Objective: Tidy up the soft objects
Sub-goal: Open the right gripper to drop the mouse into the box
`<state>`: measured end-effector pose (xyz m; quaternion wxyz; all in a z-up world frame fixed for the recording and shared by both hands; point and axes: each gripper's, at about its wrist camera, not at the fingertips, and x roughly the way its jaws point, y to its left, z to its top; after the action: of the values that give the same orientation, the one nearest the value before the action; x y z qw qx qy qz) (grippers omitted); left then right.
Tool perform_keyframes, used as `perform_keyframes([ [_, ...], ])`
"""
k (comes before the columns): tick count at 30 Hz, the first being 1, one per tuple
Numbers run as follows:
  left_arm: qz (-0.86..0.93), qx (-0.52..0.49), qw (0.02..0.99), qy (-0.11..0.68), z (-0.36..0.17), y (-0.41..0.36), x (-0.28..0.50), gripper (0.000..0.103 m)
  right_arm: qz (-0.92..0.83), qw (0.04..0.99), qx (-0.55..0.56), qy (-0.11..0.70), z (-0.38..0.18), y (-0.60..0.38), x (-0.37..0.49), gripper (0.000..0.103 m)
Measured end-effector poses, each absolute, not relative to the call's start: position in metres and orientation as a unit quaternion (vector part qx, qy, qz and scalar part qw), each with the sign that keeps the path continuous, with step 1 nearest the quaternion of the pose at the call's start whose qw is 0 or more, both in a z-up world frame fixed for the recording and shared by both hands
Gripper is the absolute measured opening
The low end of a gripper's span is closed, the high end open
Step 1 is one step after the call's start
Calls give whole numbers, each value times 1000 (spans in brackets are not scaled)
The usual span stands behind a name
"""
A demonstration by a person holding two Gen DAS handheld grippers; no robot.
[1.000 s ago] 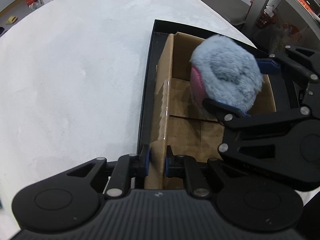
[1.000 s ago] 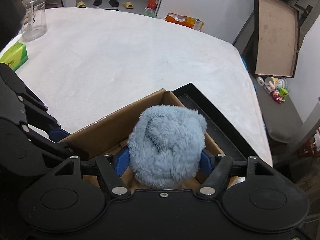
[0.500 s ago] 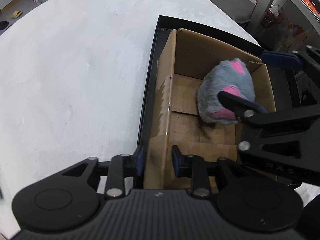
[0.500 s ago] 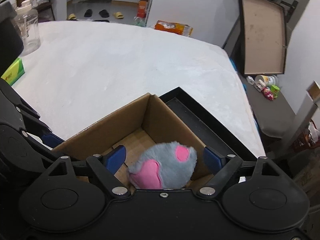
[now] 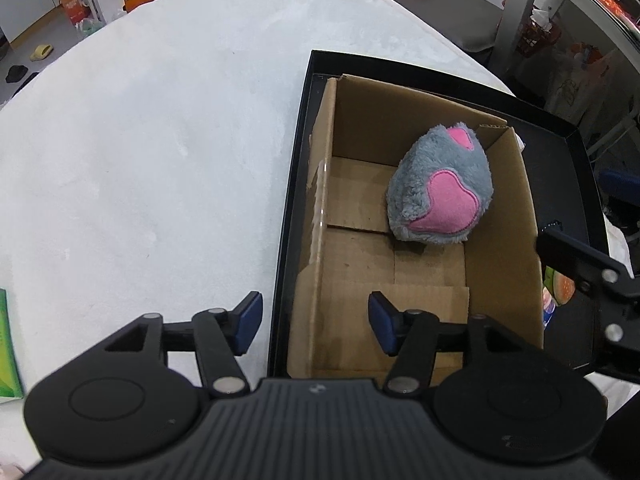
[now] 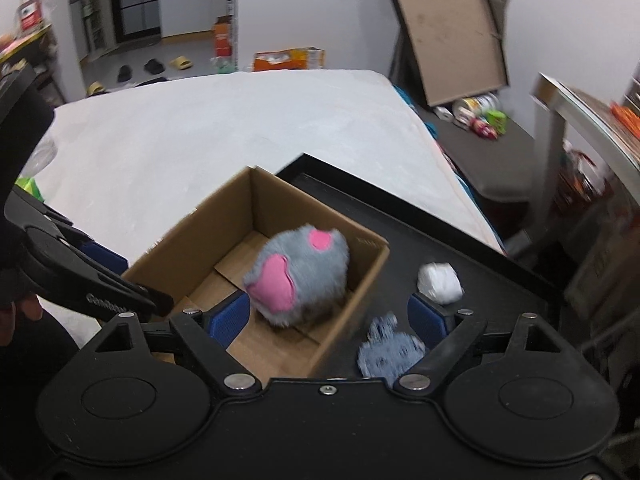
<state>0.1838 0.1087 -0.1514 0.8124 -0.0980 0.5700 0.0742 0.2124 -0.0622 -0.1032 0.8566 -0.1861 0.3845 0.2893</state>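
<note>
A grey plush toy with pink patches [image 5: 440,188] lies inside the open cardboard box [image 5: 320,200], against its right wall; it also shows in the right wrist view [image 6: 300,276]. The box [image 6: 200,236] stands in a black tray [image 5: 296,184]. My left gripper [image 5: 316,320] is open and empty, its fingers either side of the box's near left wall without touching it. My right gripper [image 6: 328,316] is open and empty, above the box's near right corner. A white soft ball [image 6: 438,282] and a blue-grey knitted piece [image 6: 390,354] lie on the tray [image 6: 500,276] right of the box.
The tray sits on a white table [image 5: 140,160]. A green packet [image 5: 8,344] lies at the table's near left edge. An orange-and-green object [image 5: 560,286] shows past the box's right wall. Shelves and floor clutter stand beyond the table.
My right gripper opened and let the plush toy drop into the box, then drew back and up. My left gripper let go of the box wall and opened.
</note>
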Motion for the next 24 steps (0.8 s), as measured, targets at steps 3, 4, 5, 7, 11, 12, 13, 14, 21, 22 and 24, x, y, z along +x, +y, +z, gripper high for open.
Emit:
perform_keyframes([
  [3,77,-93,814,569,-150,105,181,66,271,863,-162,394,-106,-77,211,88],
  [4,79,-91,814,568,-149,104,180,67,266,864,-153,398,-107,-81,211,88],
  [5,81,-89,815,567,-148,102,180,68,262,865,-143,403,-108,-87,210,88],
  [7,85,-85,815,566,-147,100,179,69,255,866,-124,411,-111,-97,211,88],
  [11,92,-79,813,569,-147,96,176,70,240,868,-91,425,-118,-117,216,88],
  [12,93,-78,813,570,-147,96,175,70,236,868,-85,428,-119,-122,216,88],
  [13,93,-76,812,571,-147,95,175,70,232,869,-77,431,-120,-127,218,88],
  [14,94,-76,811,572,-147,95,175,70,229,869,-71,434,-121,-131,220,88],
  [21,117,-80,808,571,-142,97,177,71,196,870,-18,452,-131,-165,235,88],
  [22,118,-78,808,572,-142,95,177,71,190,868,-6,458,-134,-171,238,88],
  [24,119,-77,807,574,-142,93,178,71,183,864,13,468,-139,-183,242,88],
])
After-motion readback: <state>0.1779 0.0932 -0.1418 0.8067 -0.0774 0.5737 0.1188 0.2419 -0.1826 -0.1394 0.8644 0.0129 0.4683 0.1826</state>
